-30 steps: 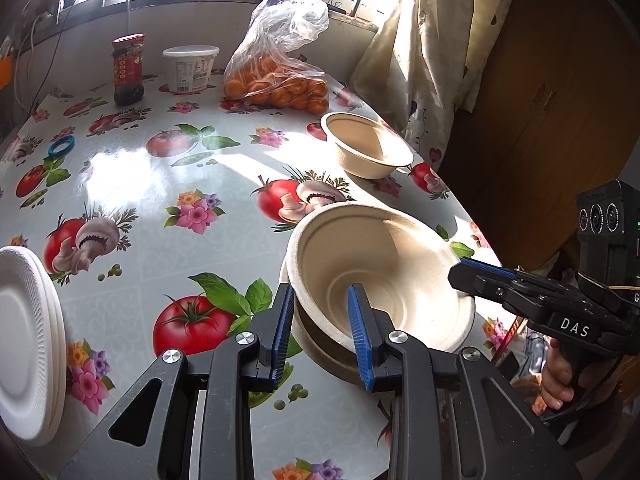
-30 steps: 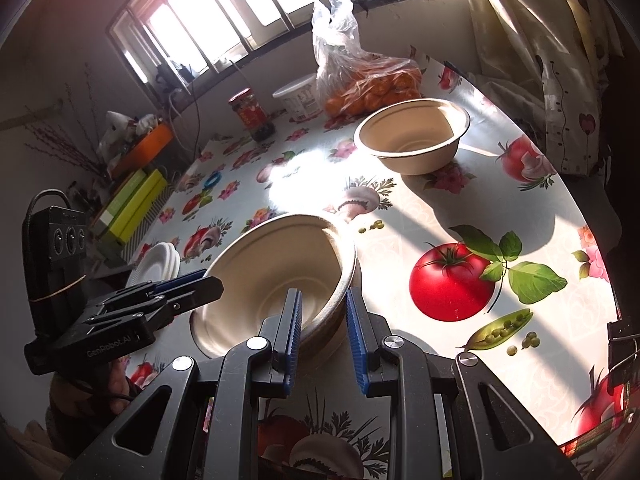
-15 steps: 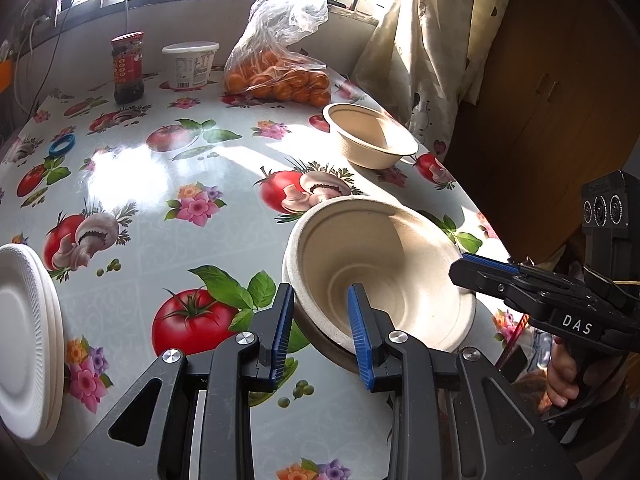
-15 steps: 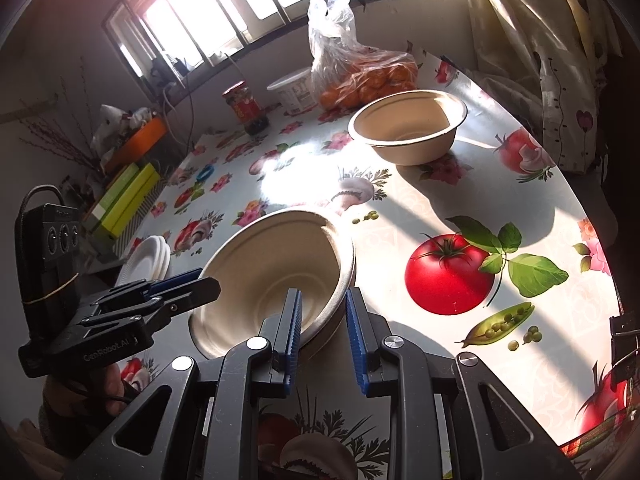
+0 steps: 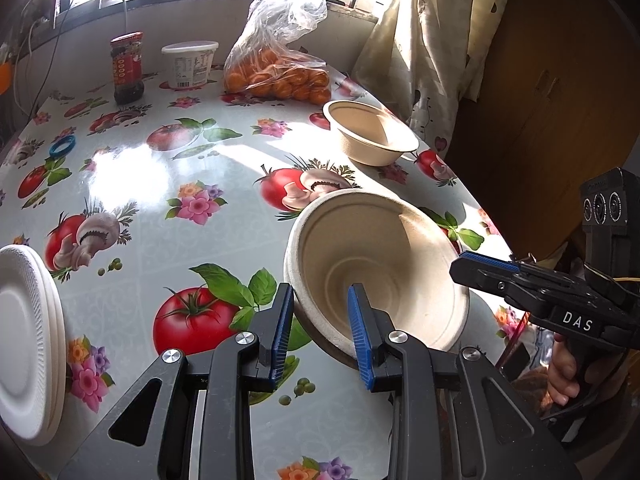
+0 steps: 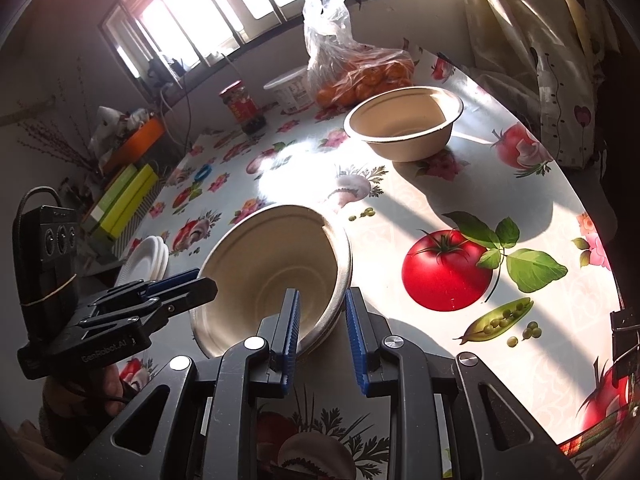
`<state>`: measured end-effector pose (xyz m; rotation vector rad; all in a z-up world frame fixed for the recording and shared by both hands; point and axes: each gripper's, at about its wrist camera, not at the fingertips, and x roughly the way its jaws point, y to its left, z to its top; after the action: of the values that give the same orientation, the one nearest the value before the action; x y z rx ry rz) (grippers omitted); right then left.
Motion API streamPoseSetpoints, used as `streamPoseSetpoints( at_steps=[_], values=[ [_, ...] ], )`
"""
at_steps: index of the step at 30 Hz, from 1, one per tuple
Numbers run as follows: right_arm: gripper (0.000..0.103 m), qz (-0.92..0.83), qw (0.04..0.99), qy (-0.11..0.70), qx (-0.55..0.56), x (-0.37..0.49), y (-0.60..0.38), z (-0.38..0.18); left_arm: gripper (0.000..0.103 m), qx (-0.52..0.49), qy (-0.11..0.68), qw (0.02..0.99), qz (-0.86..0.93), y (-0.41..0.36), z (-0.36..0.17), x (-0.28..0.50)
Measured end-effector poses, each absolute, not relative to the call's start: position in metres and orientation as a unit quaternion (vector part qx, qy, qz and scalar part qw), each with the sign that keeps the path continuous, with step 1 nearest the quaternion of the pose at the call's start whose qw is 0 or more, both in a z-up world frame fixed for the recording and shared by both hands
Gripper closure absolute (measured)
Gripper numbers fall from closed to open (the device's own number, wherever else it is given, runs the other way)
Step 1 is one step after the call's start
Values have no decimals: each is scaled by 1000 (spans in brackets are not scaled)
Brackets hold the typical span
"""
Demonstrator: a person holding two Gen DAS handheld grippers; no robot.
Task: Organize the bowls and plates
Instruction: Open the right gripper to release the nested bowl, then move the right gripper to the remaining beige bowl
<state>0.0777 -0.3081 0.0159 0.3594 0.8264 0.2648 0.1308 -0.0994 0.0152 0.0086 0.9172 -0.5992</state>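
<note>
Two nested beige paper bowls (image 5: 384, 264) hang tilted just above the flowered table (image 5: 192, 152), near its right edge. My left gripper (image 5: 320, 334) is shut on their near rim, one blue pad inside and one outside. From the opposite side my right gripper (image 5: 460, 270) clamps the other rim. In the right wrist view the same bowls (image 6: 264, 264) sit between my right gripper (image 6: 322, 336) and the left gripper (image 6: 206, 286). A single beige bowl (image 5: 372, 136) (image 6: 404, 124) stands upright farther back. A stack of white plates (image 5: 24, 340) (image 6: 144, 260) lies at the table's left edge.
At the back stand a bag of oranges (image 5: 276, 68), a white tub (image 5: 190, 62) and a dark jar (image 5: 127, 68). A blue ring (image 5: 62, 146) lies at the left. A curtain (image 5: 432, 40) and a wooden door (image 5: 540, 100) border the right side.
Both grippers keep the same hold on the nested bowls. The views have shifted only slightly.
</note>
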Motion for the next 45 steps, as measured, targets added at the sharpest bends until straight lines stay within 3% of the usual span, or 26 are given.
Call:
streamPoseSetpoints(
  at_steps=[19,23,45],
  values=[
    [72,122,891,397,182,80,-317,17,73,15,437,856,-277,-99,20,135],
    [71,118,893,393,183,82,-321,22,69,18,429,859,-280,-99,28,136],
    [68,73,914,357,178,100,-364,64,69,26,401,864,-303,-113,74,198]
  ],
)
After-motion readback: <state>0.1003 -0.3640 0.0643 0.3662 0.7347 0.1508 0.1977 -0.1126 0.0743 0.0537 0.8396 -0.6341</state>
